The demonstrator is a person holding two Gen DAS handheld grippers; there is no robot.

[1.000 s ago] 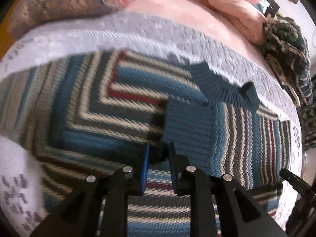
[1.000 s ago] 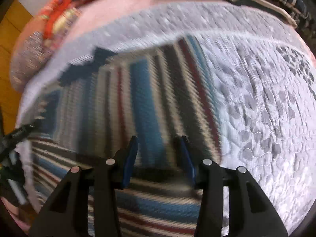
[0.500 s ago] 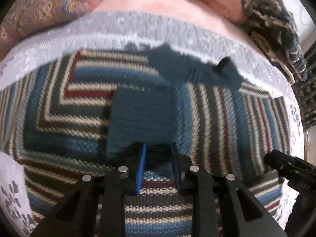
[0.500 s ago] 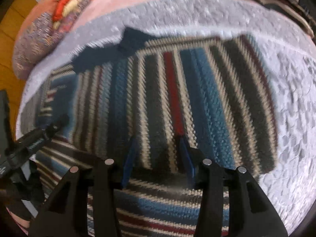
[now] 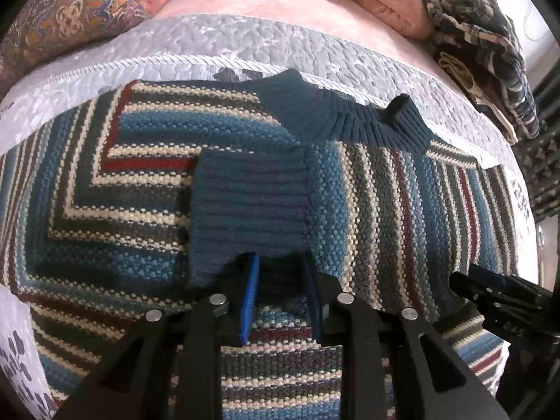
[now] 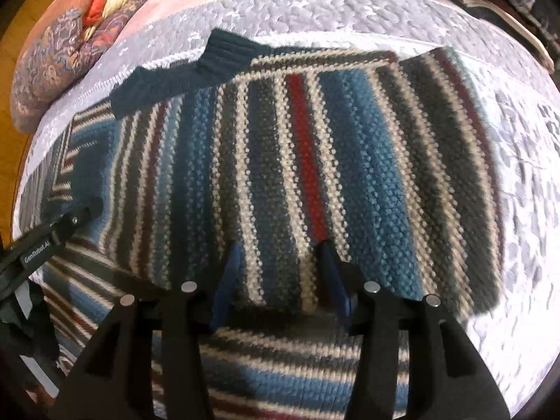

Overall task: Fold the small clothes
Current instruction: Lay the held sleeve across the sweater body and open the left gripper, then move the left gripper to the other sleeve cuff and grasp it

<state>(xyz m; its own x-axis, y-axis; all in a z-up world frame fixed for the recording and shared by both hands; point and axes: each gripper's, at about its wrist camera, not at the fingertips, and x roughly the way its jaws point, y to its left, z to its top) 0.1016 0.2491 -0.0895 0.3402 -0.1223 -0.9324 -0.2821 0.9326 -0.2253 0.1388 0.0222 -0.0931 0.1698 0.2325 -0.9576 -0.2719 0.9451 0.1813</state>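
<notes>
Quilted bedspread: sweater sleeves now folded inward; left gripper part-open over cuff, right gripper apparently released, ungripped.

Over the last second the left gripper has carried the ribbed cuff of the sleeve rightward across the sweater, from off to the left of the collar to just below it, and the cuff now lies flat with its edge between the fingers. The right gripper has drawn the folded right side leftward over the body; bare quilt beside it has widened. The blur has cleared in both views.
</notes>
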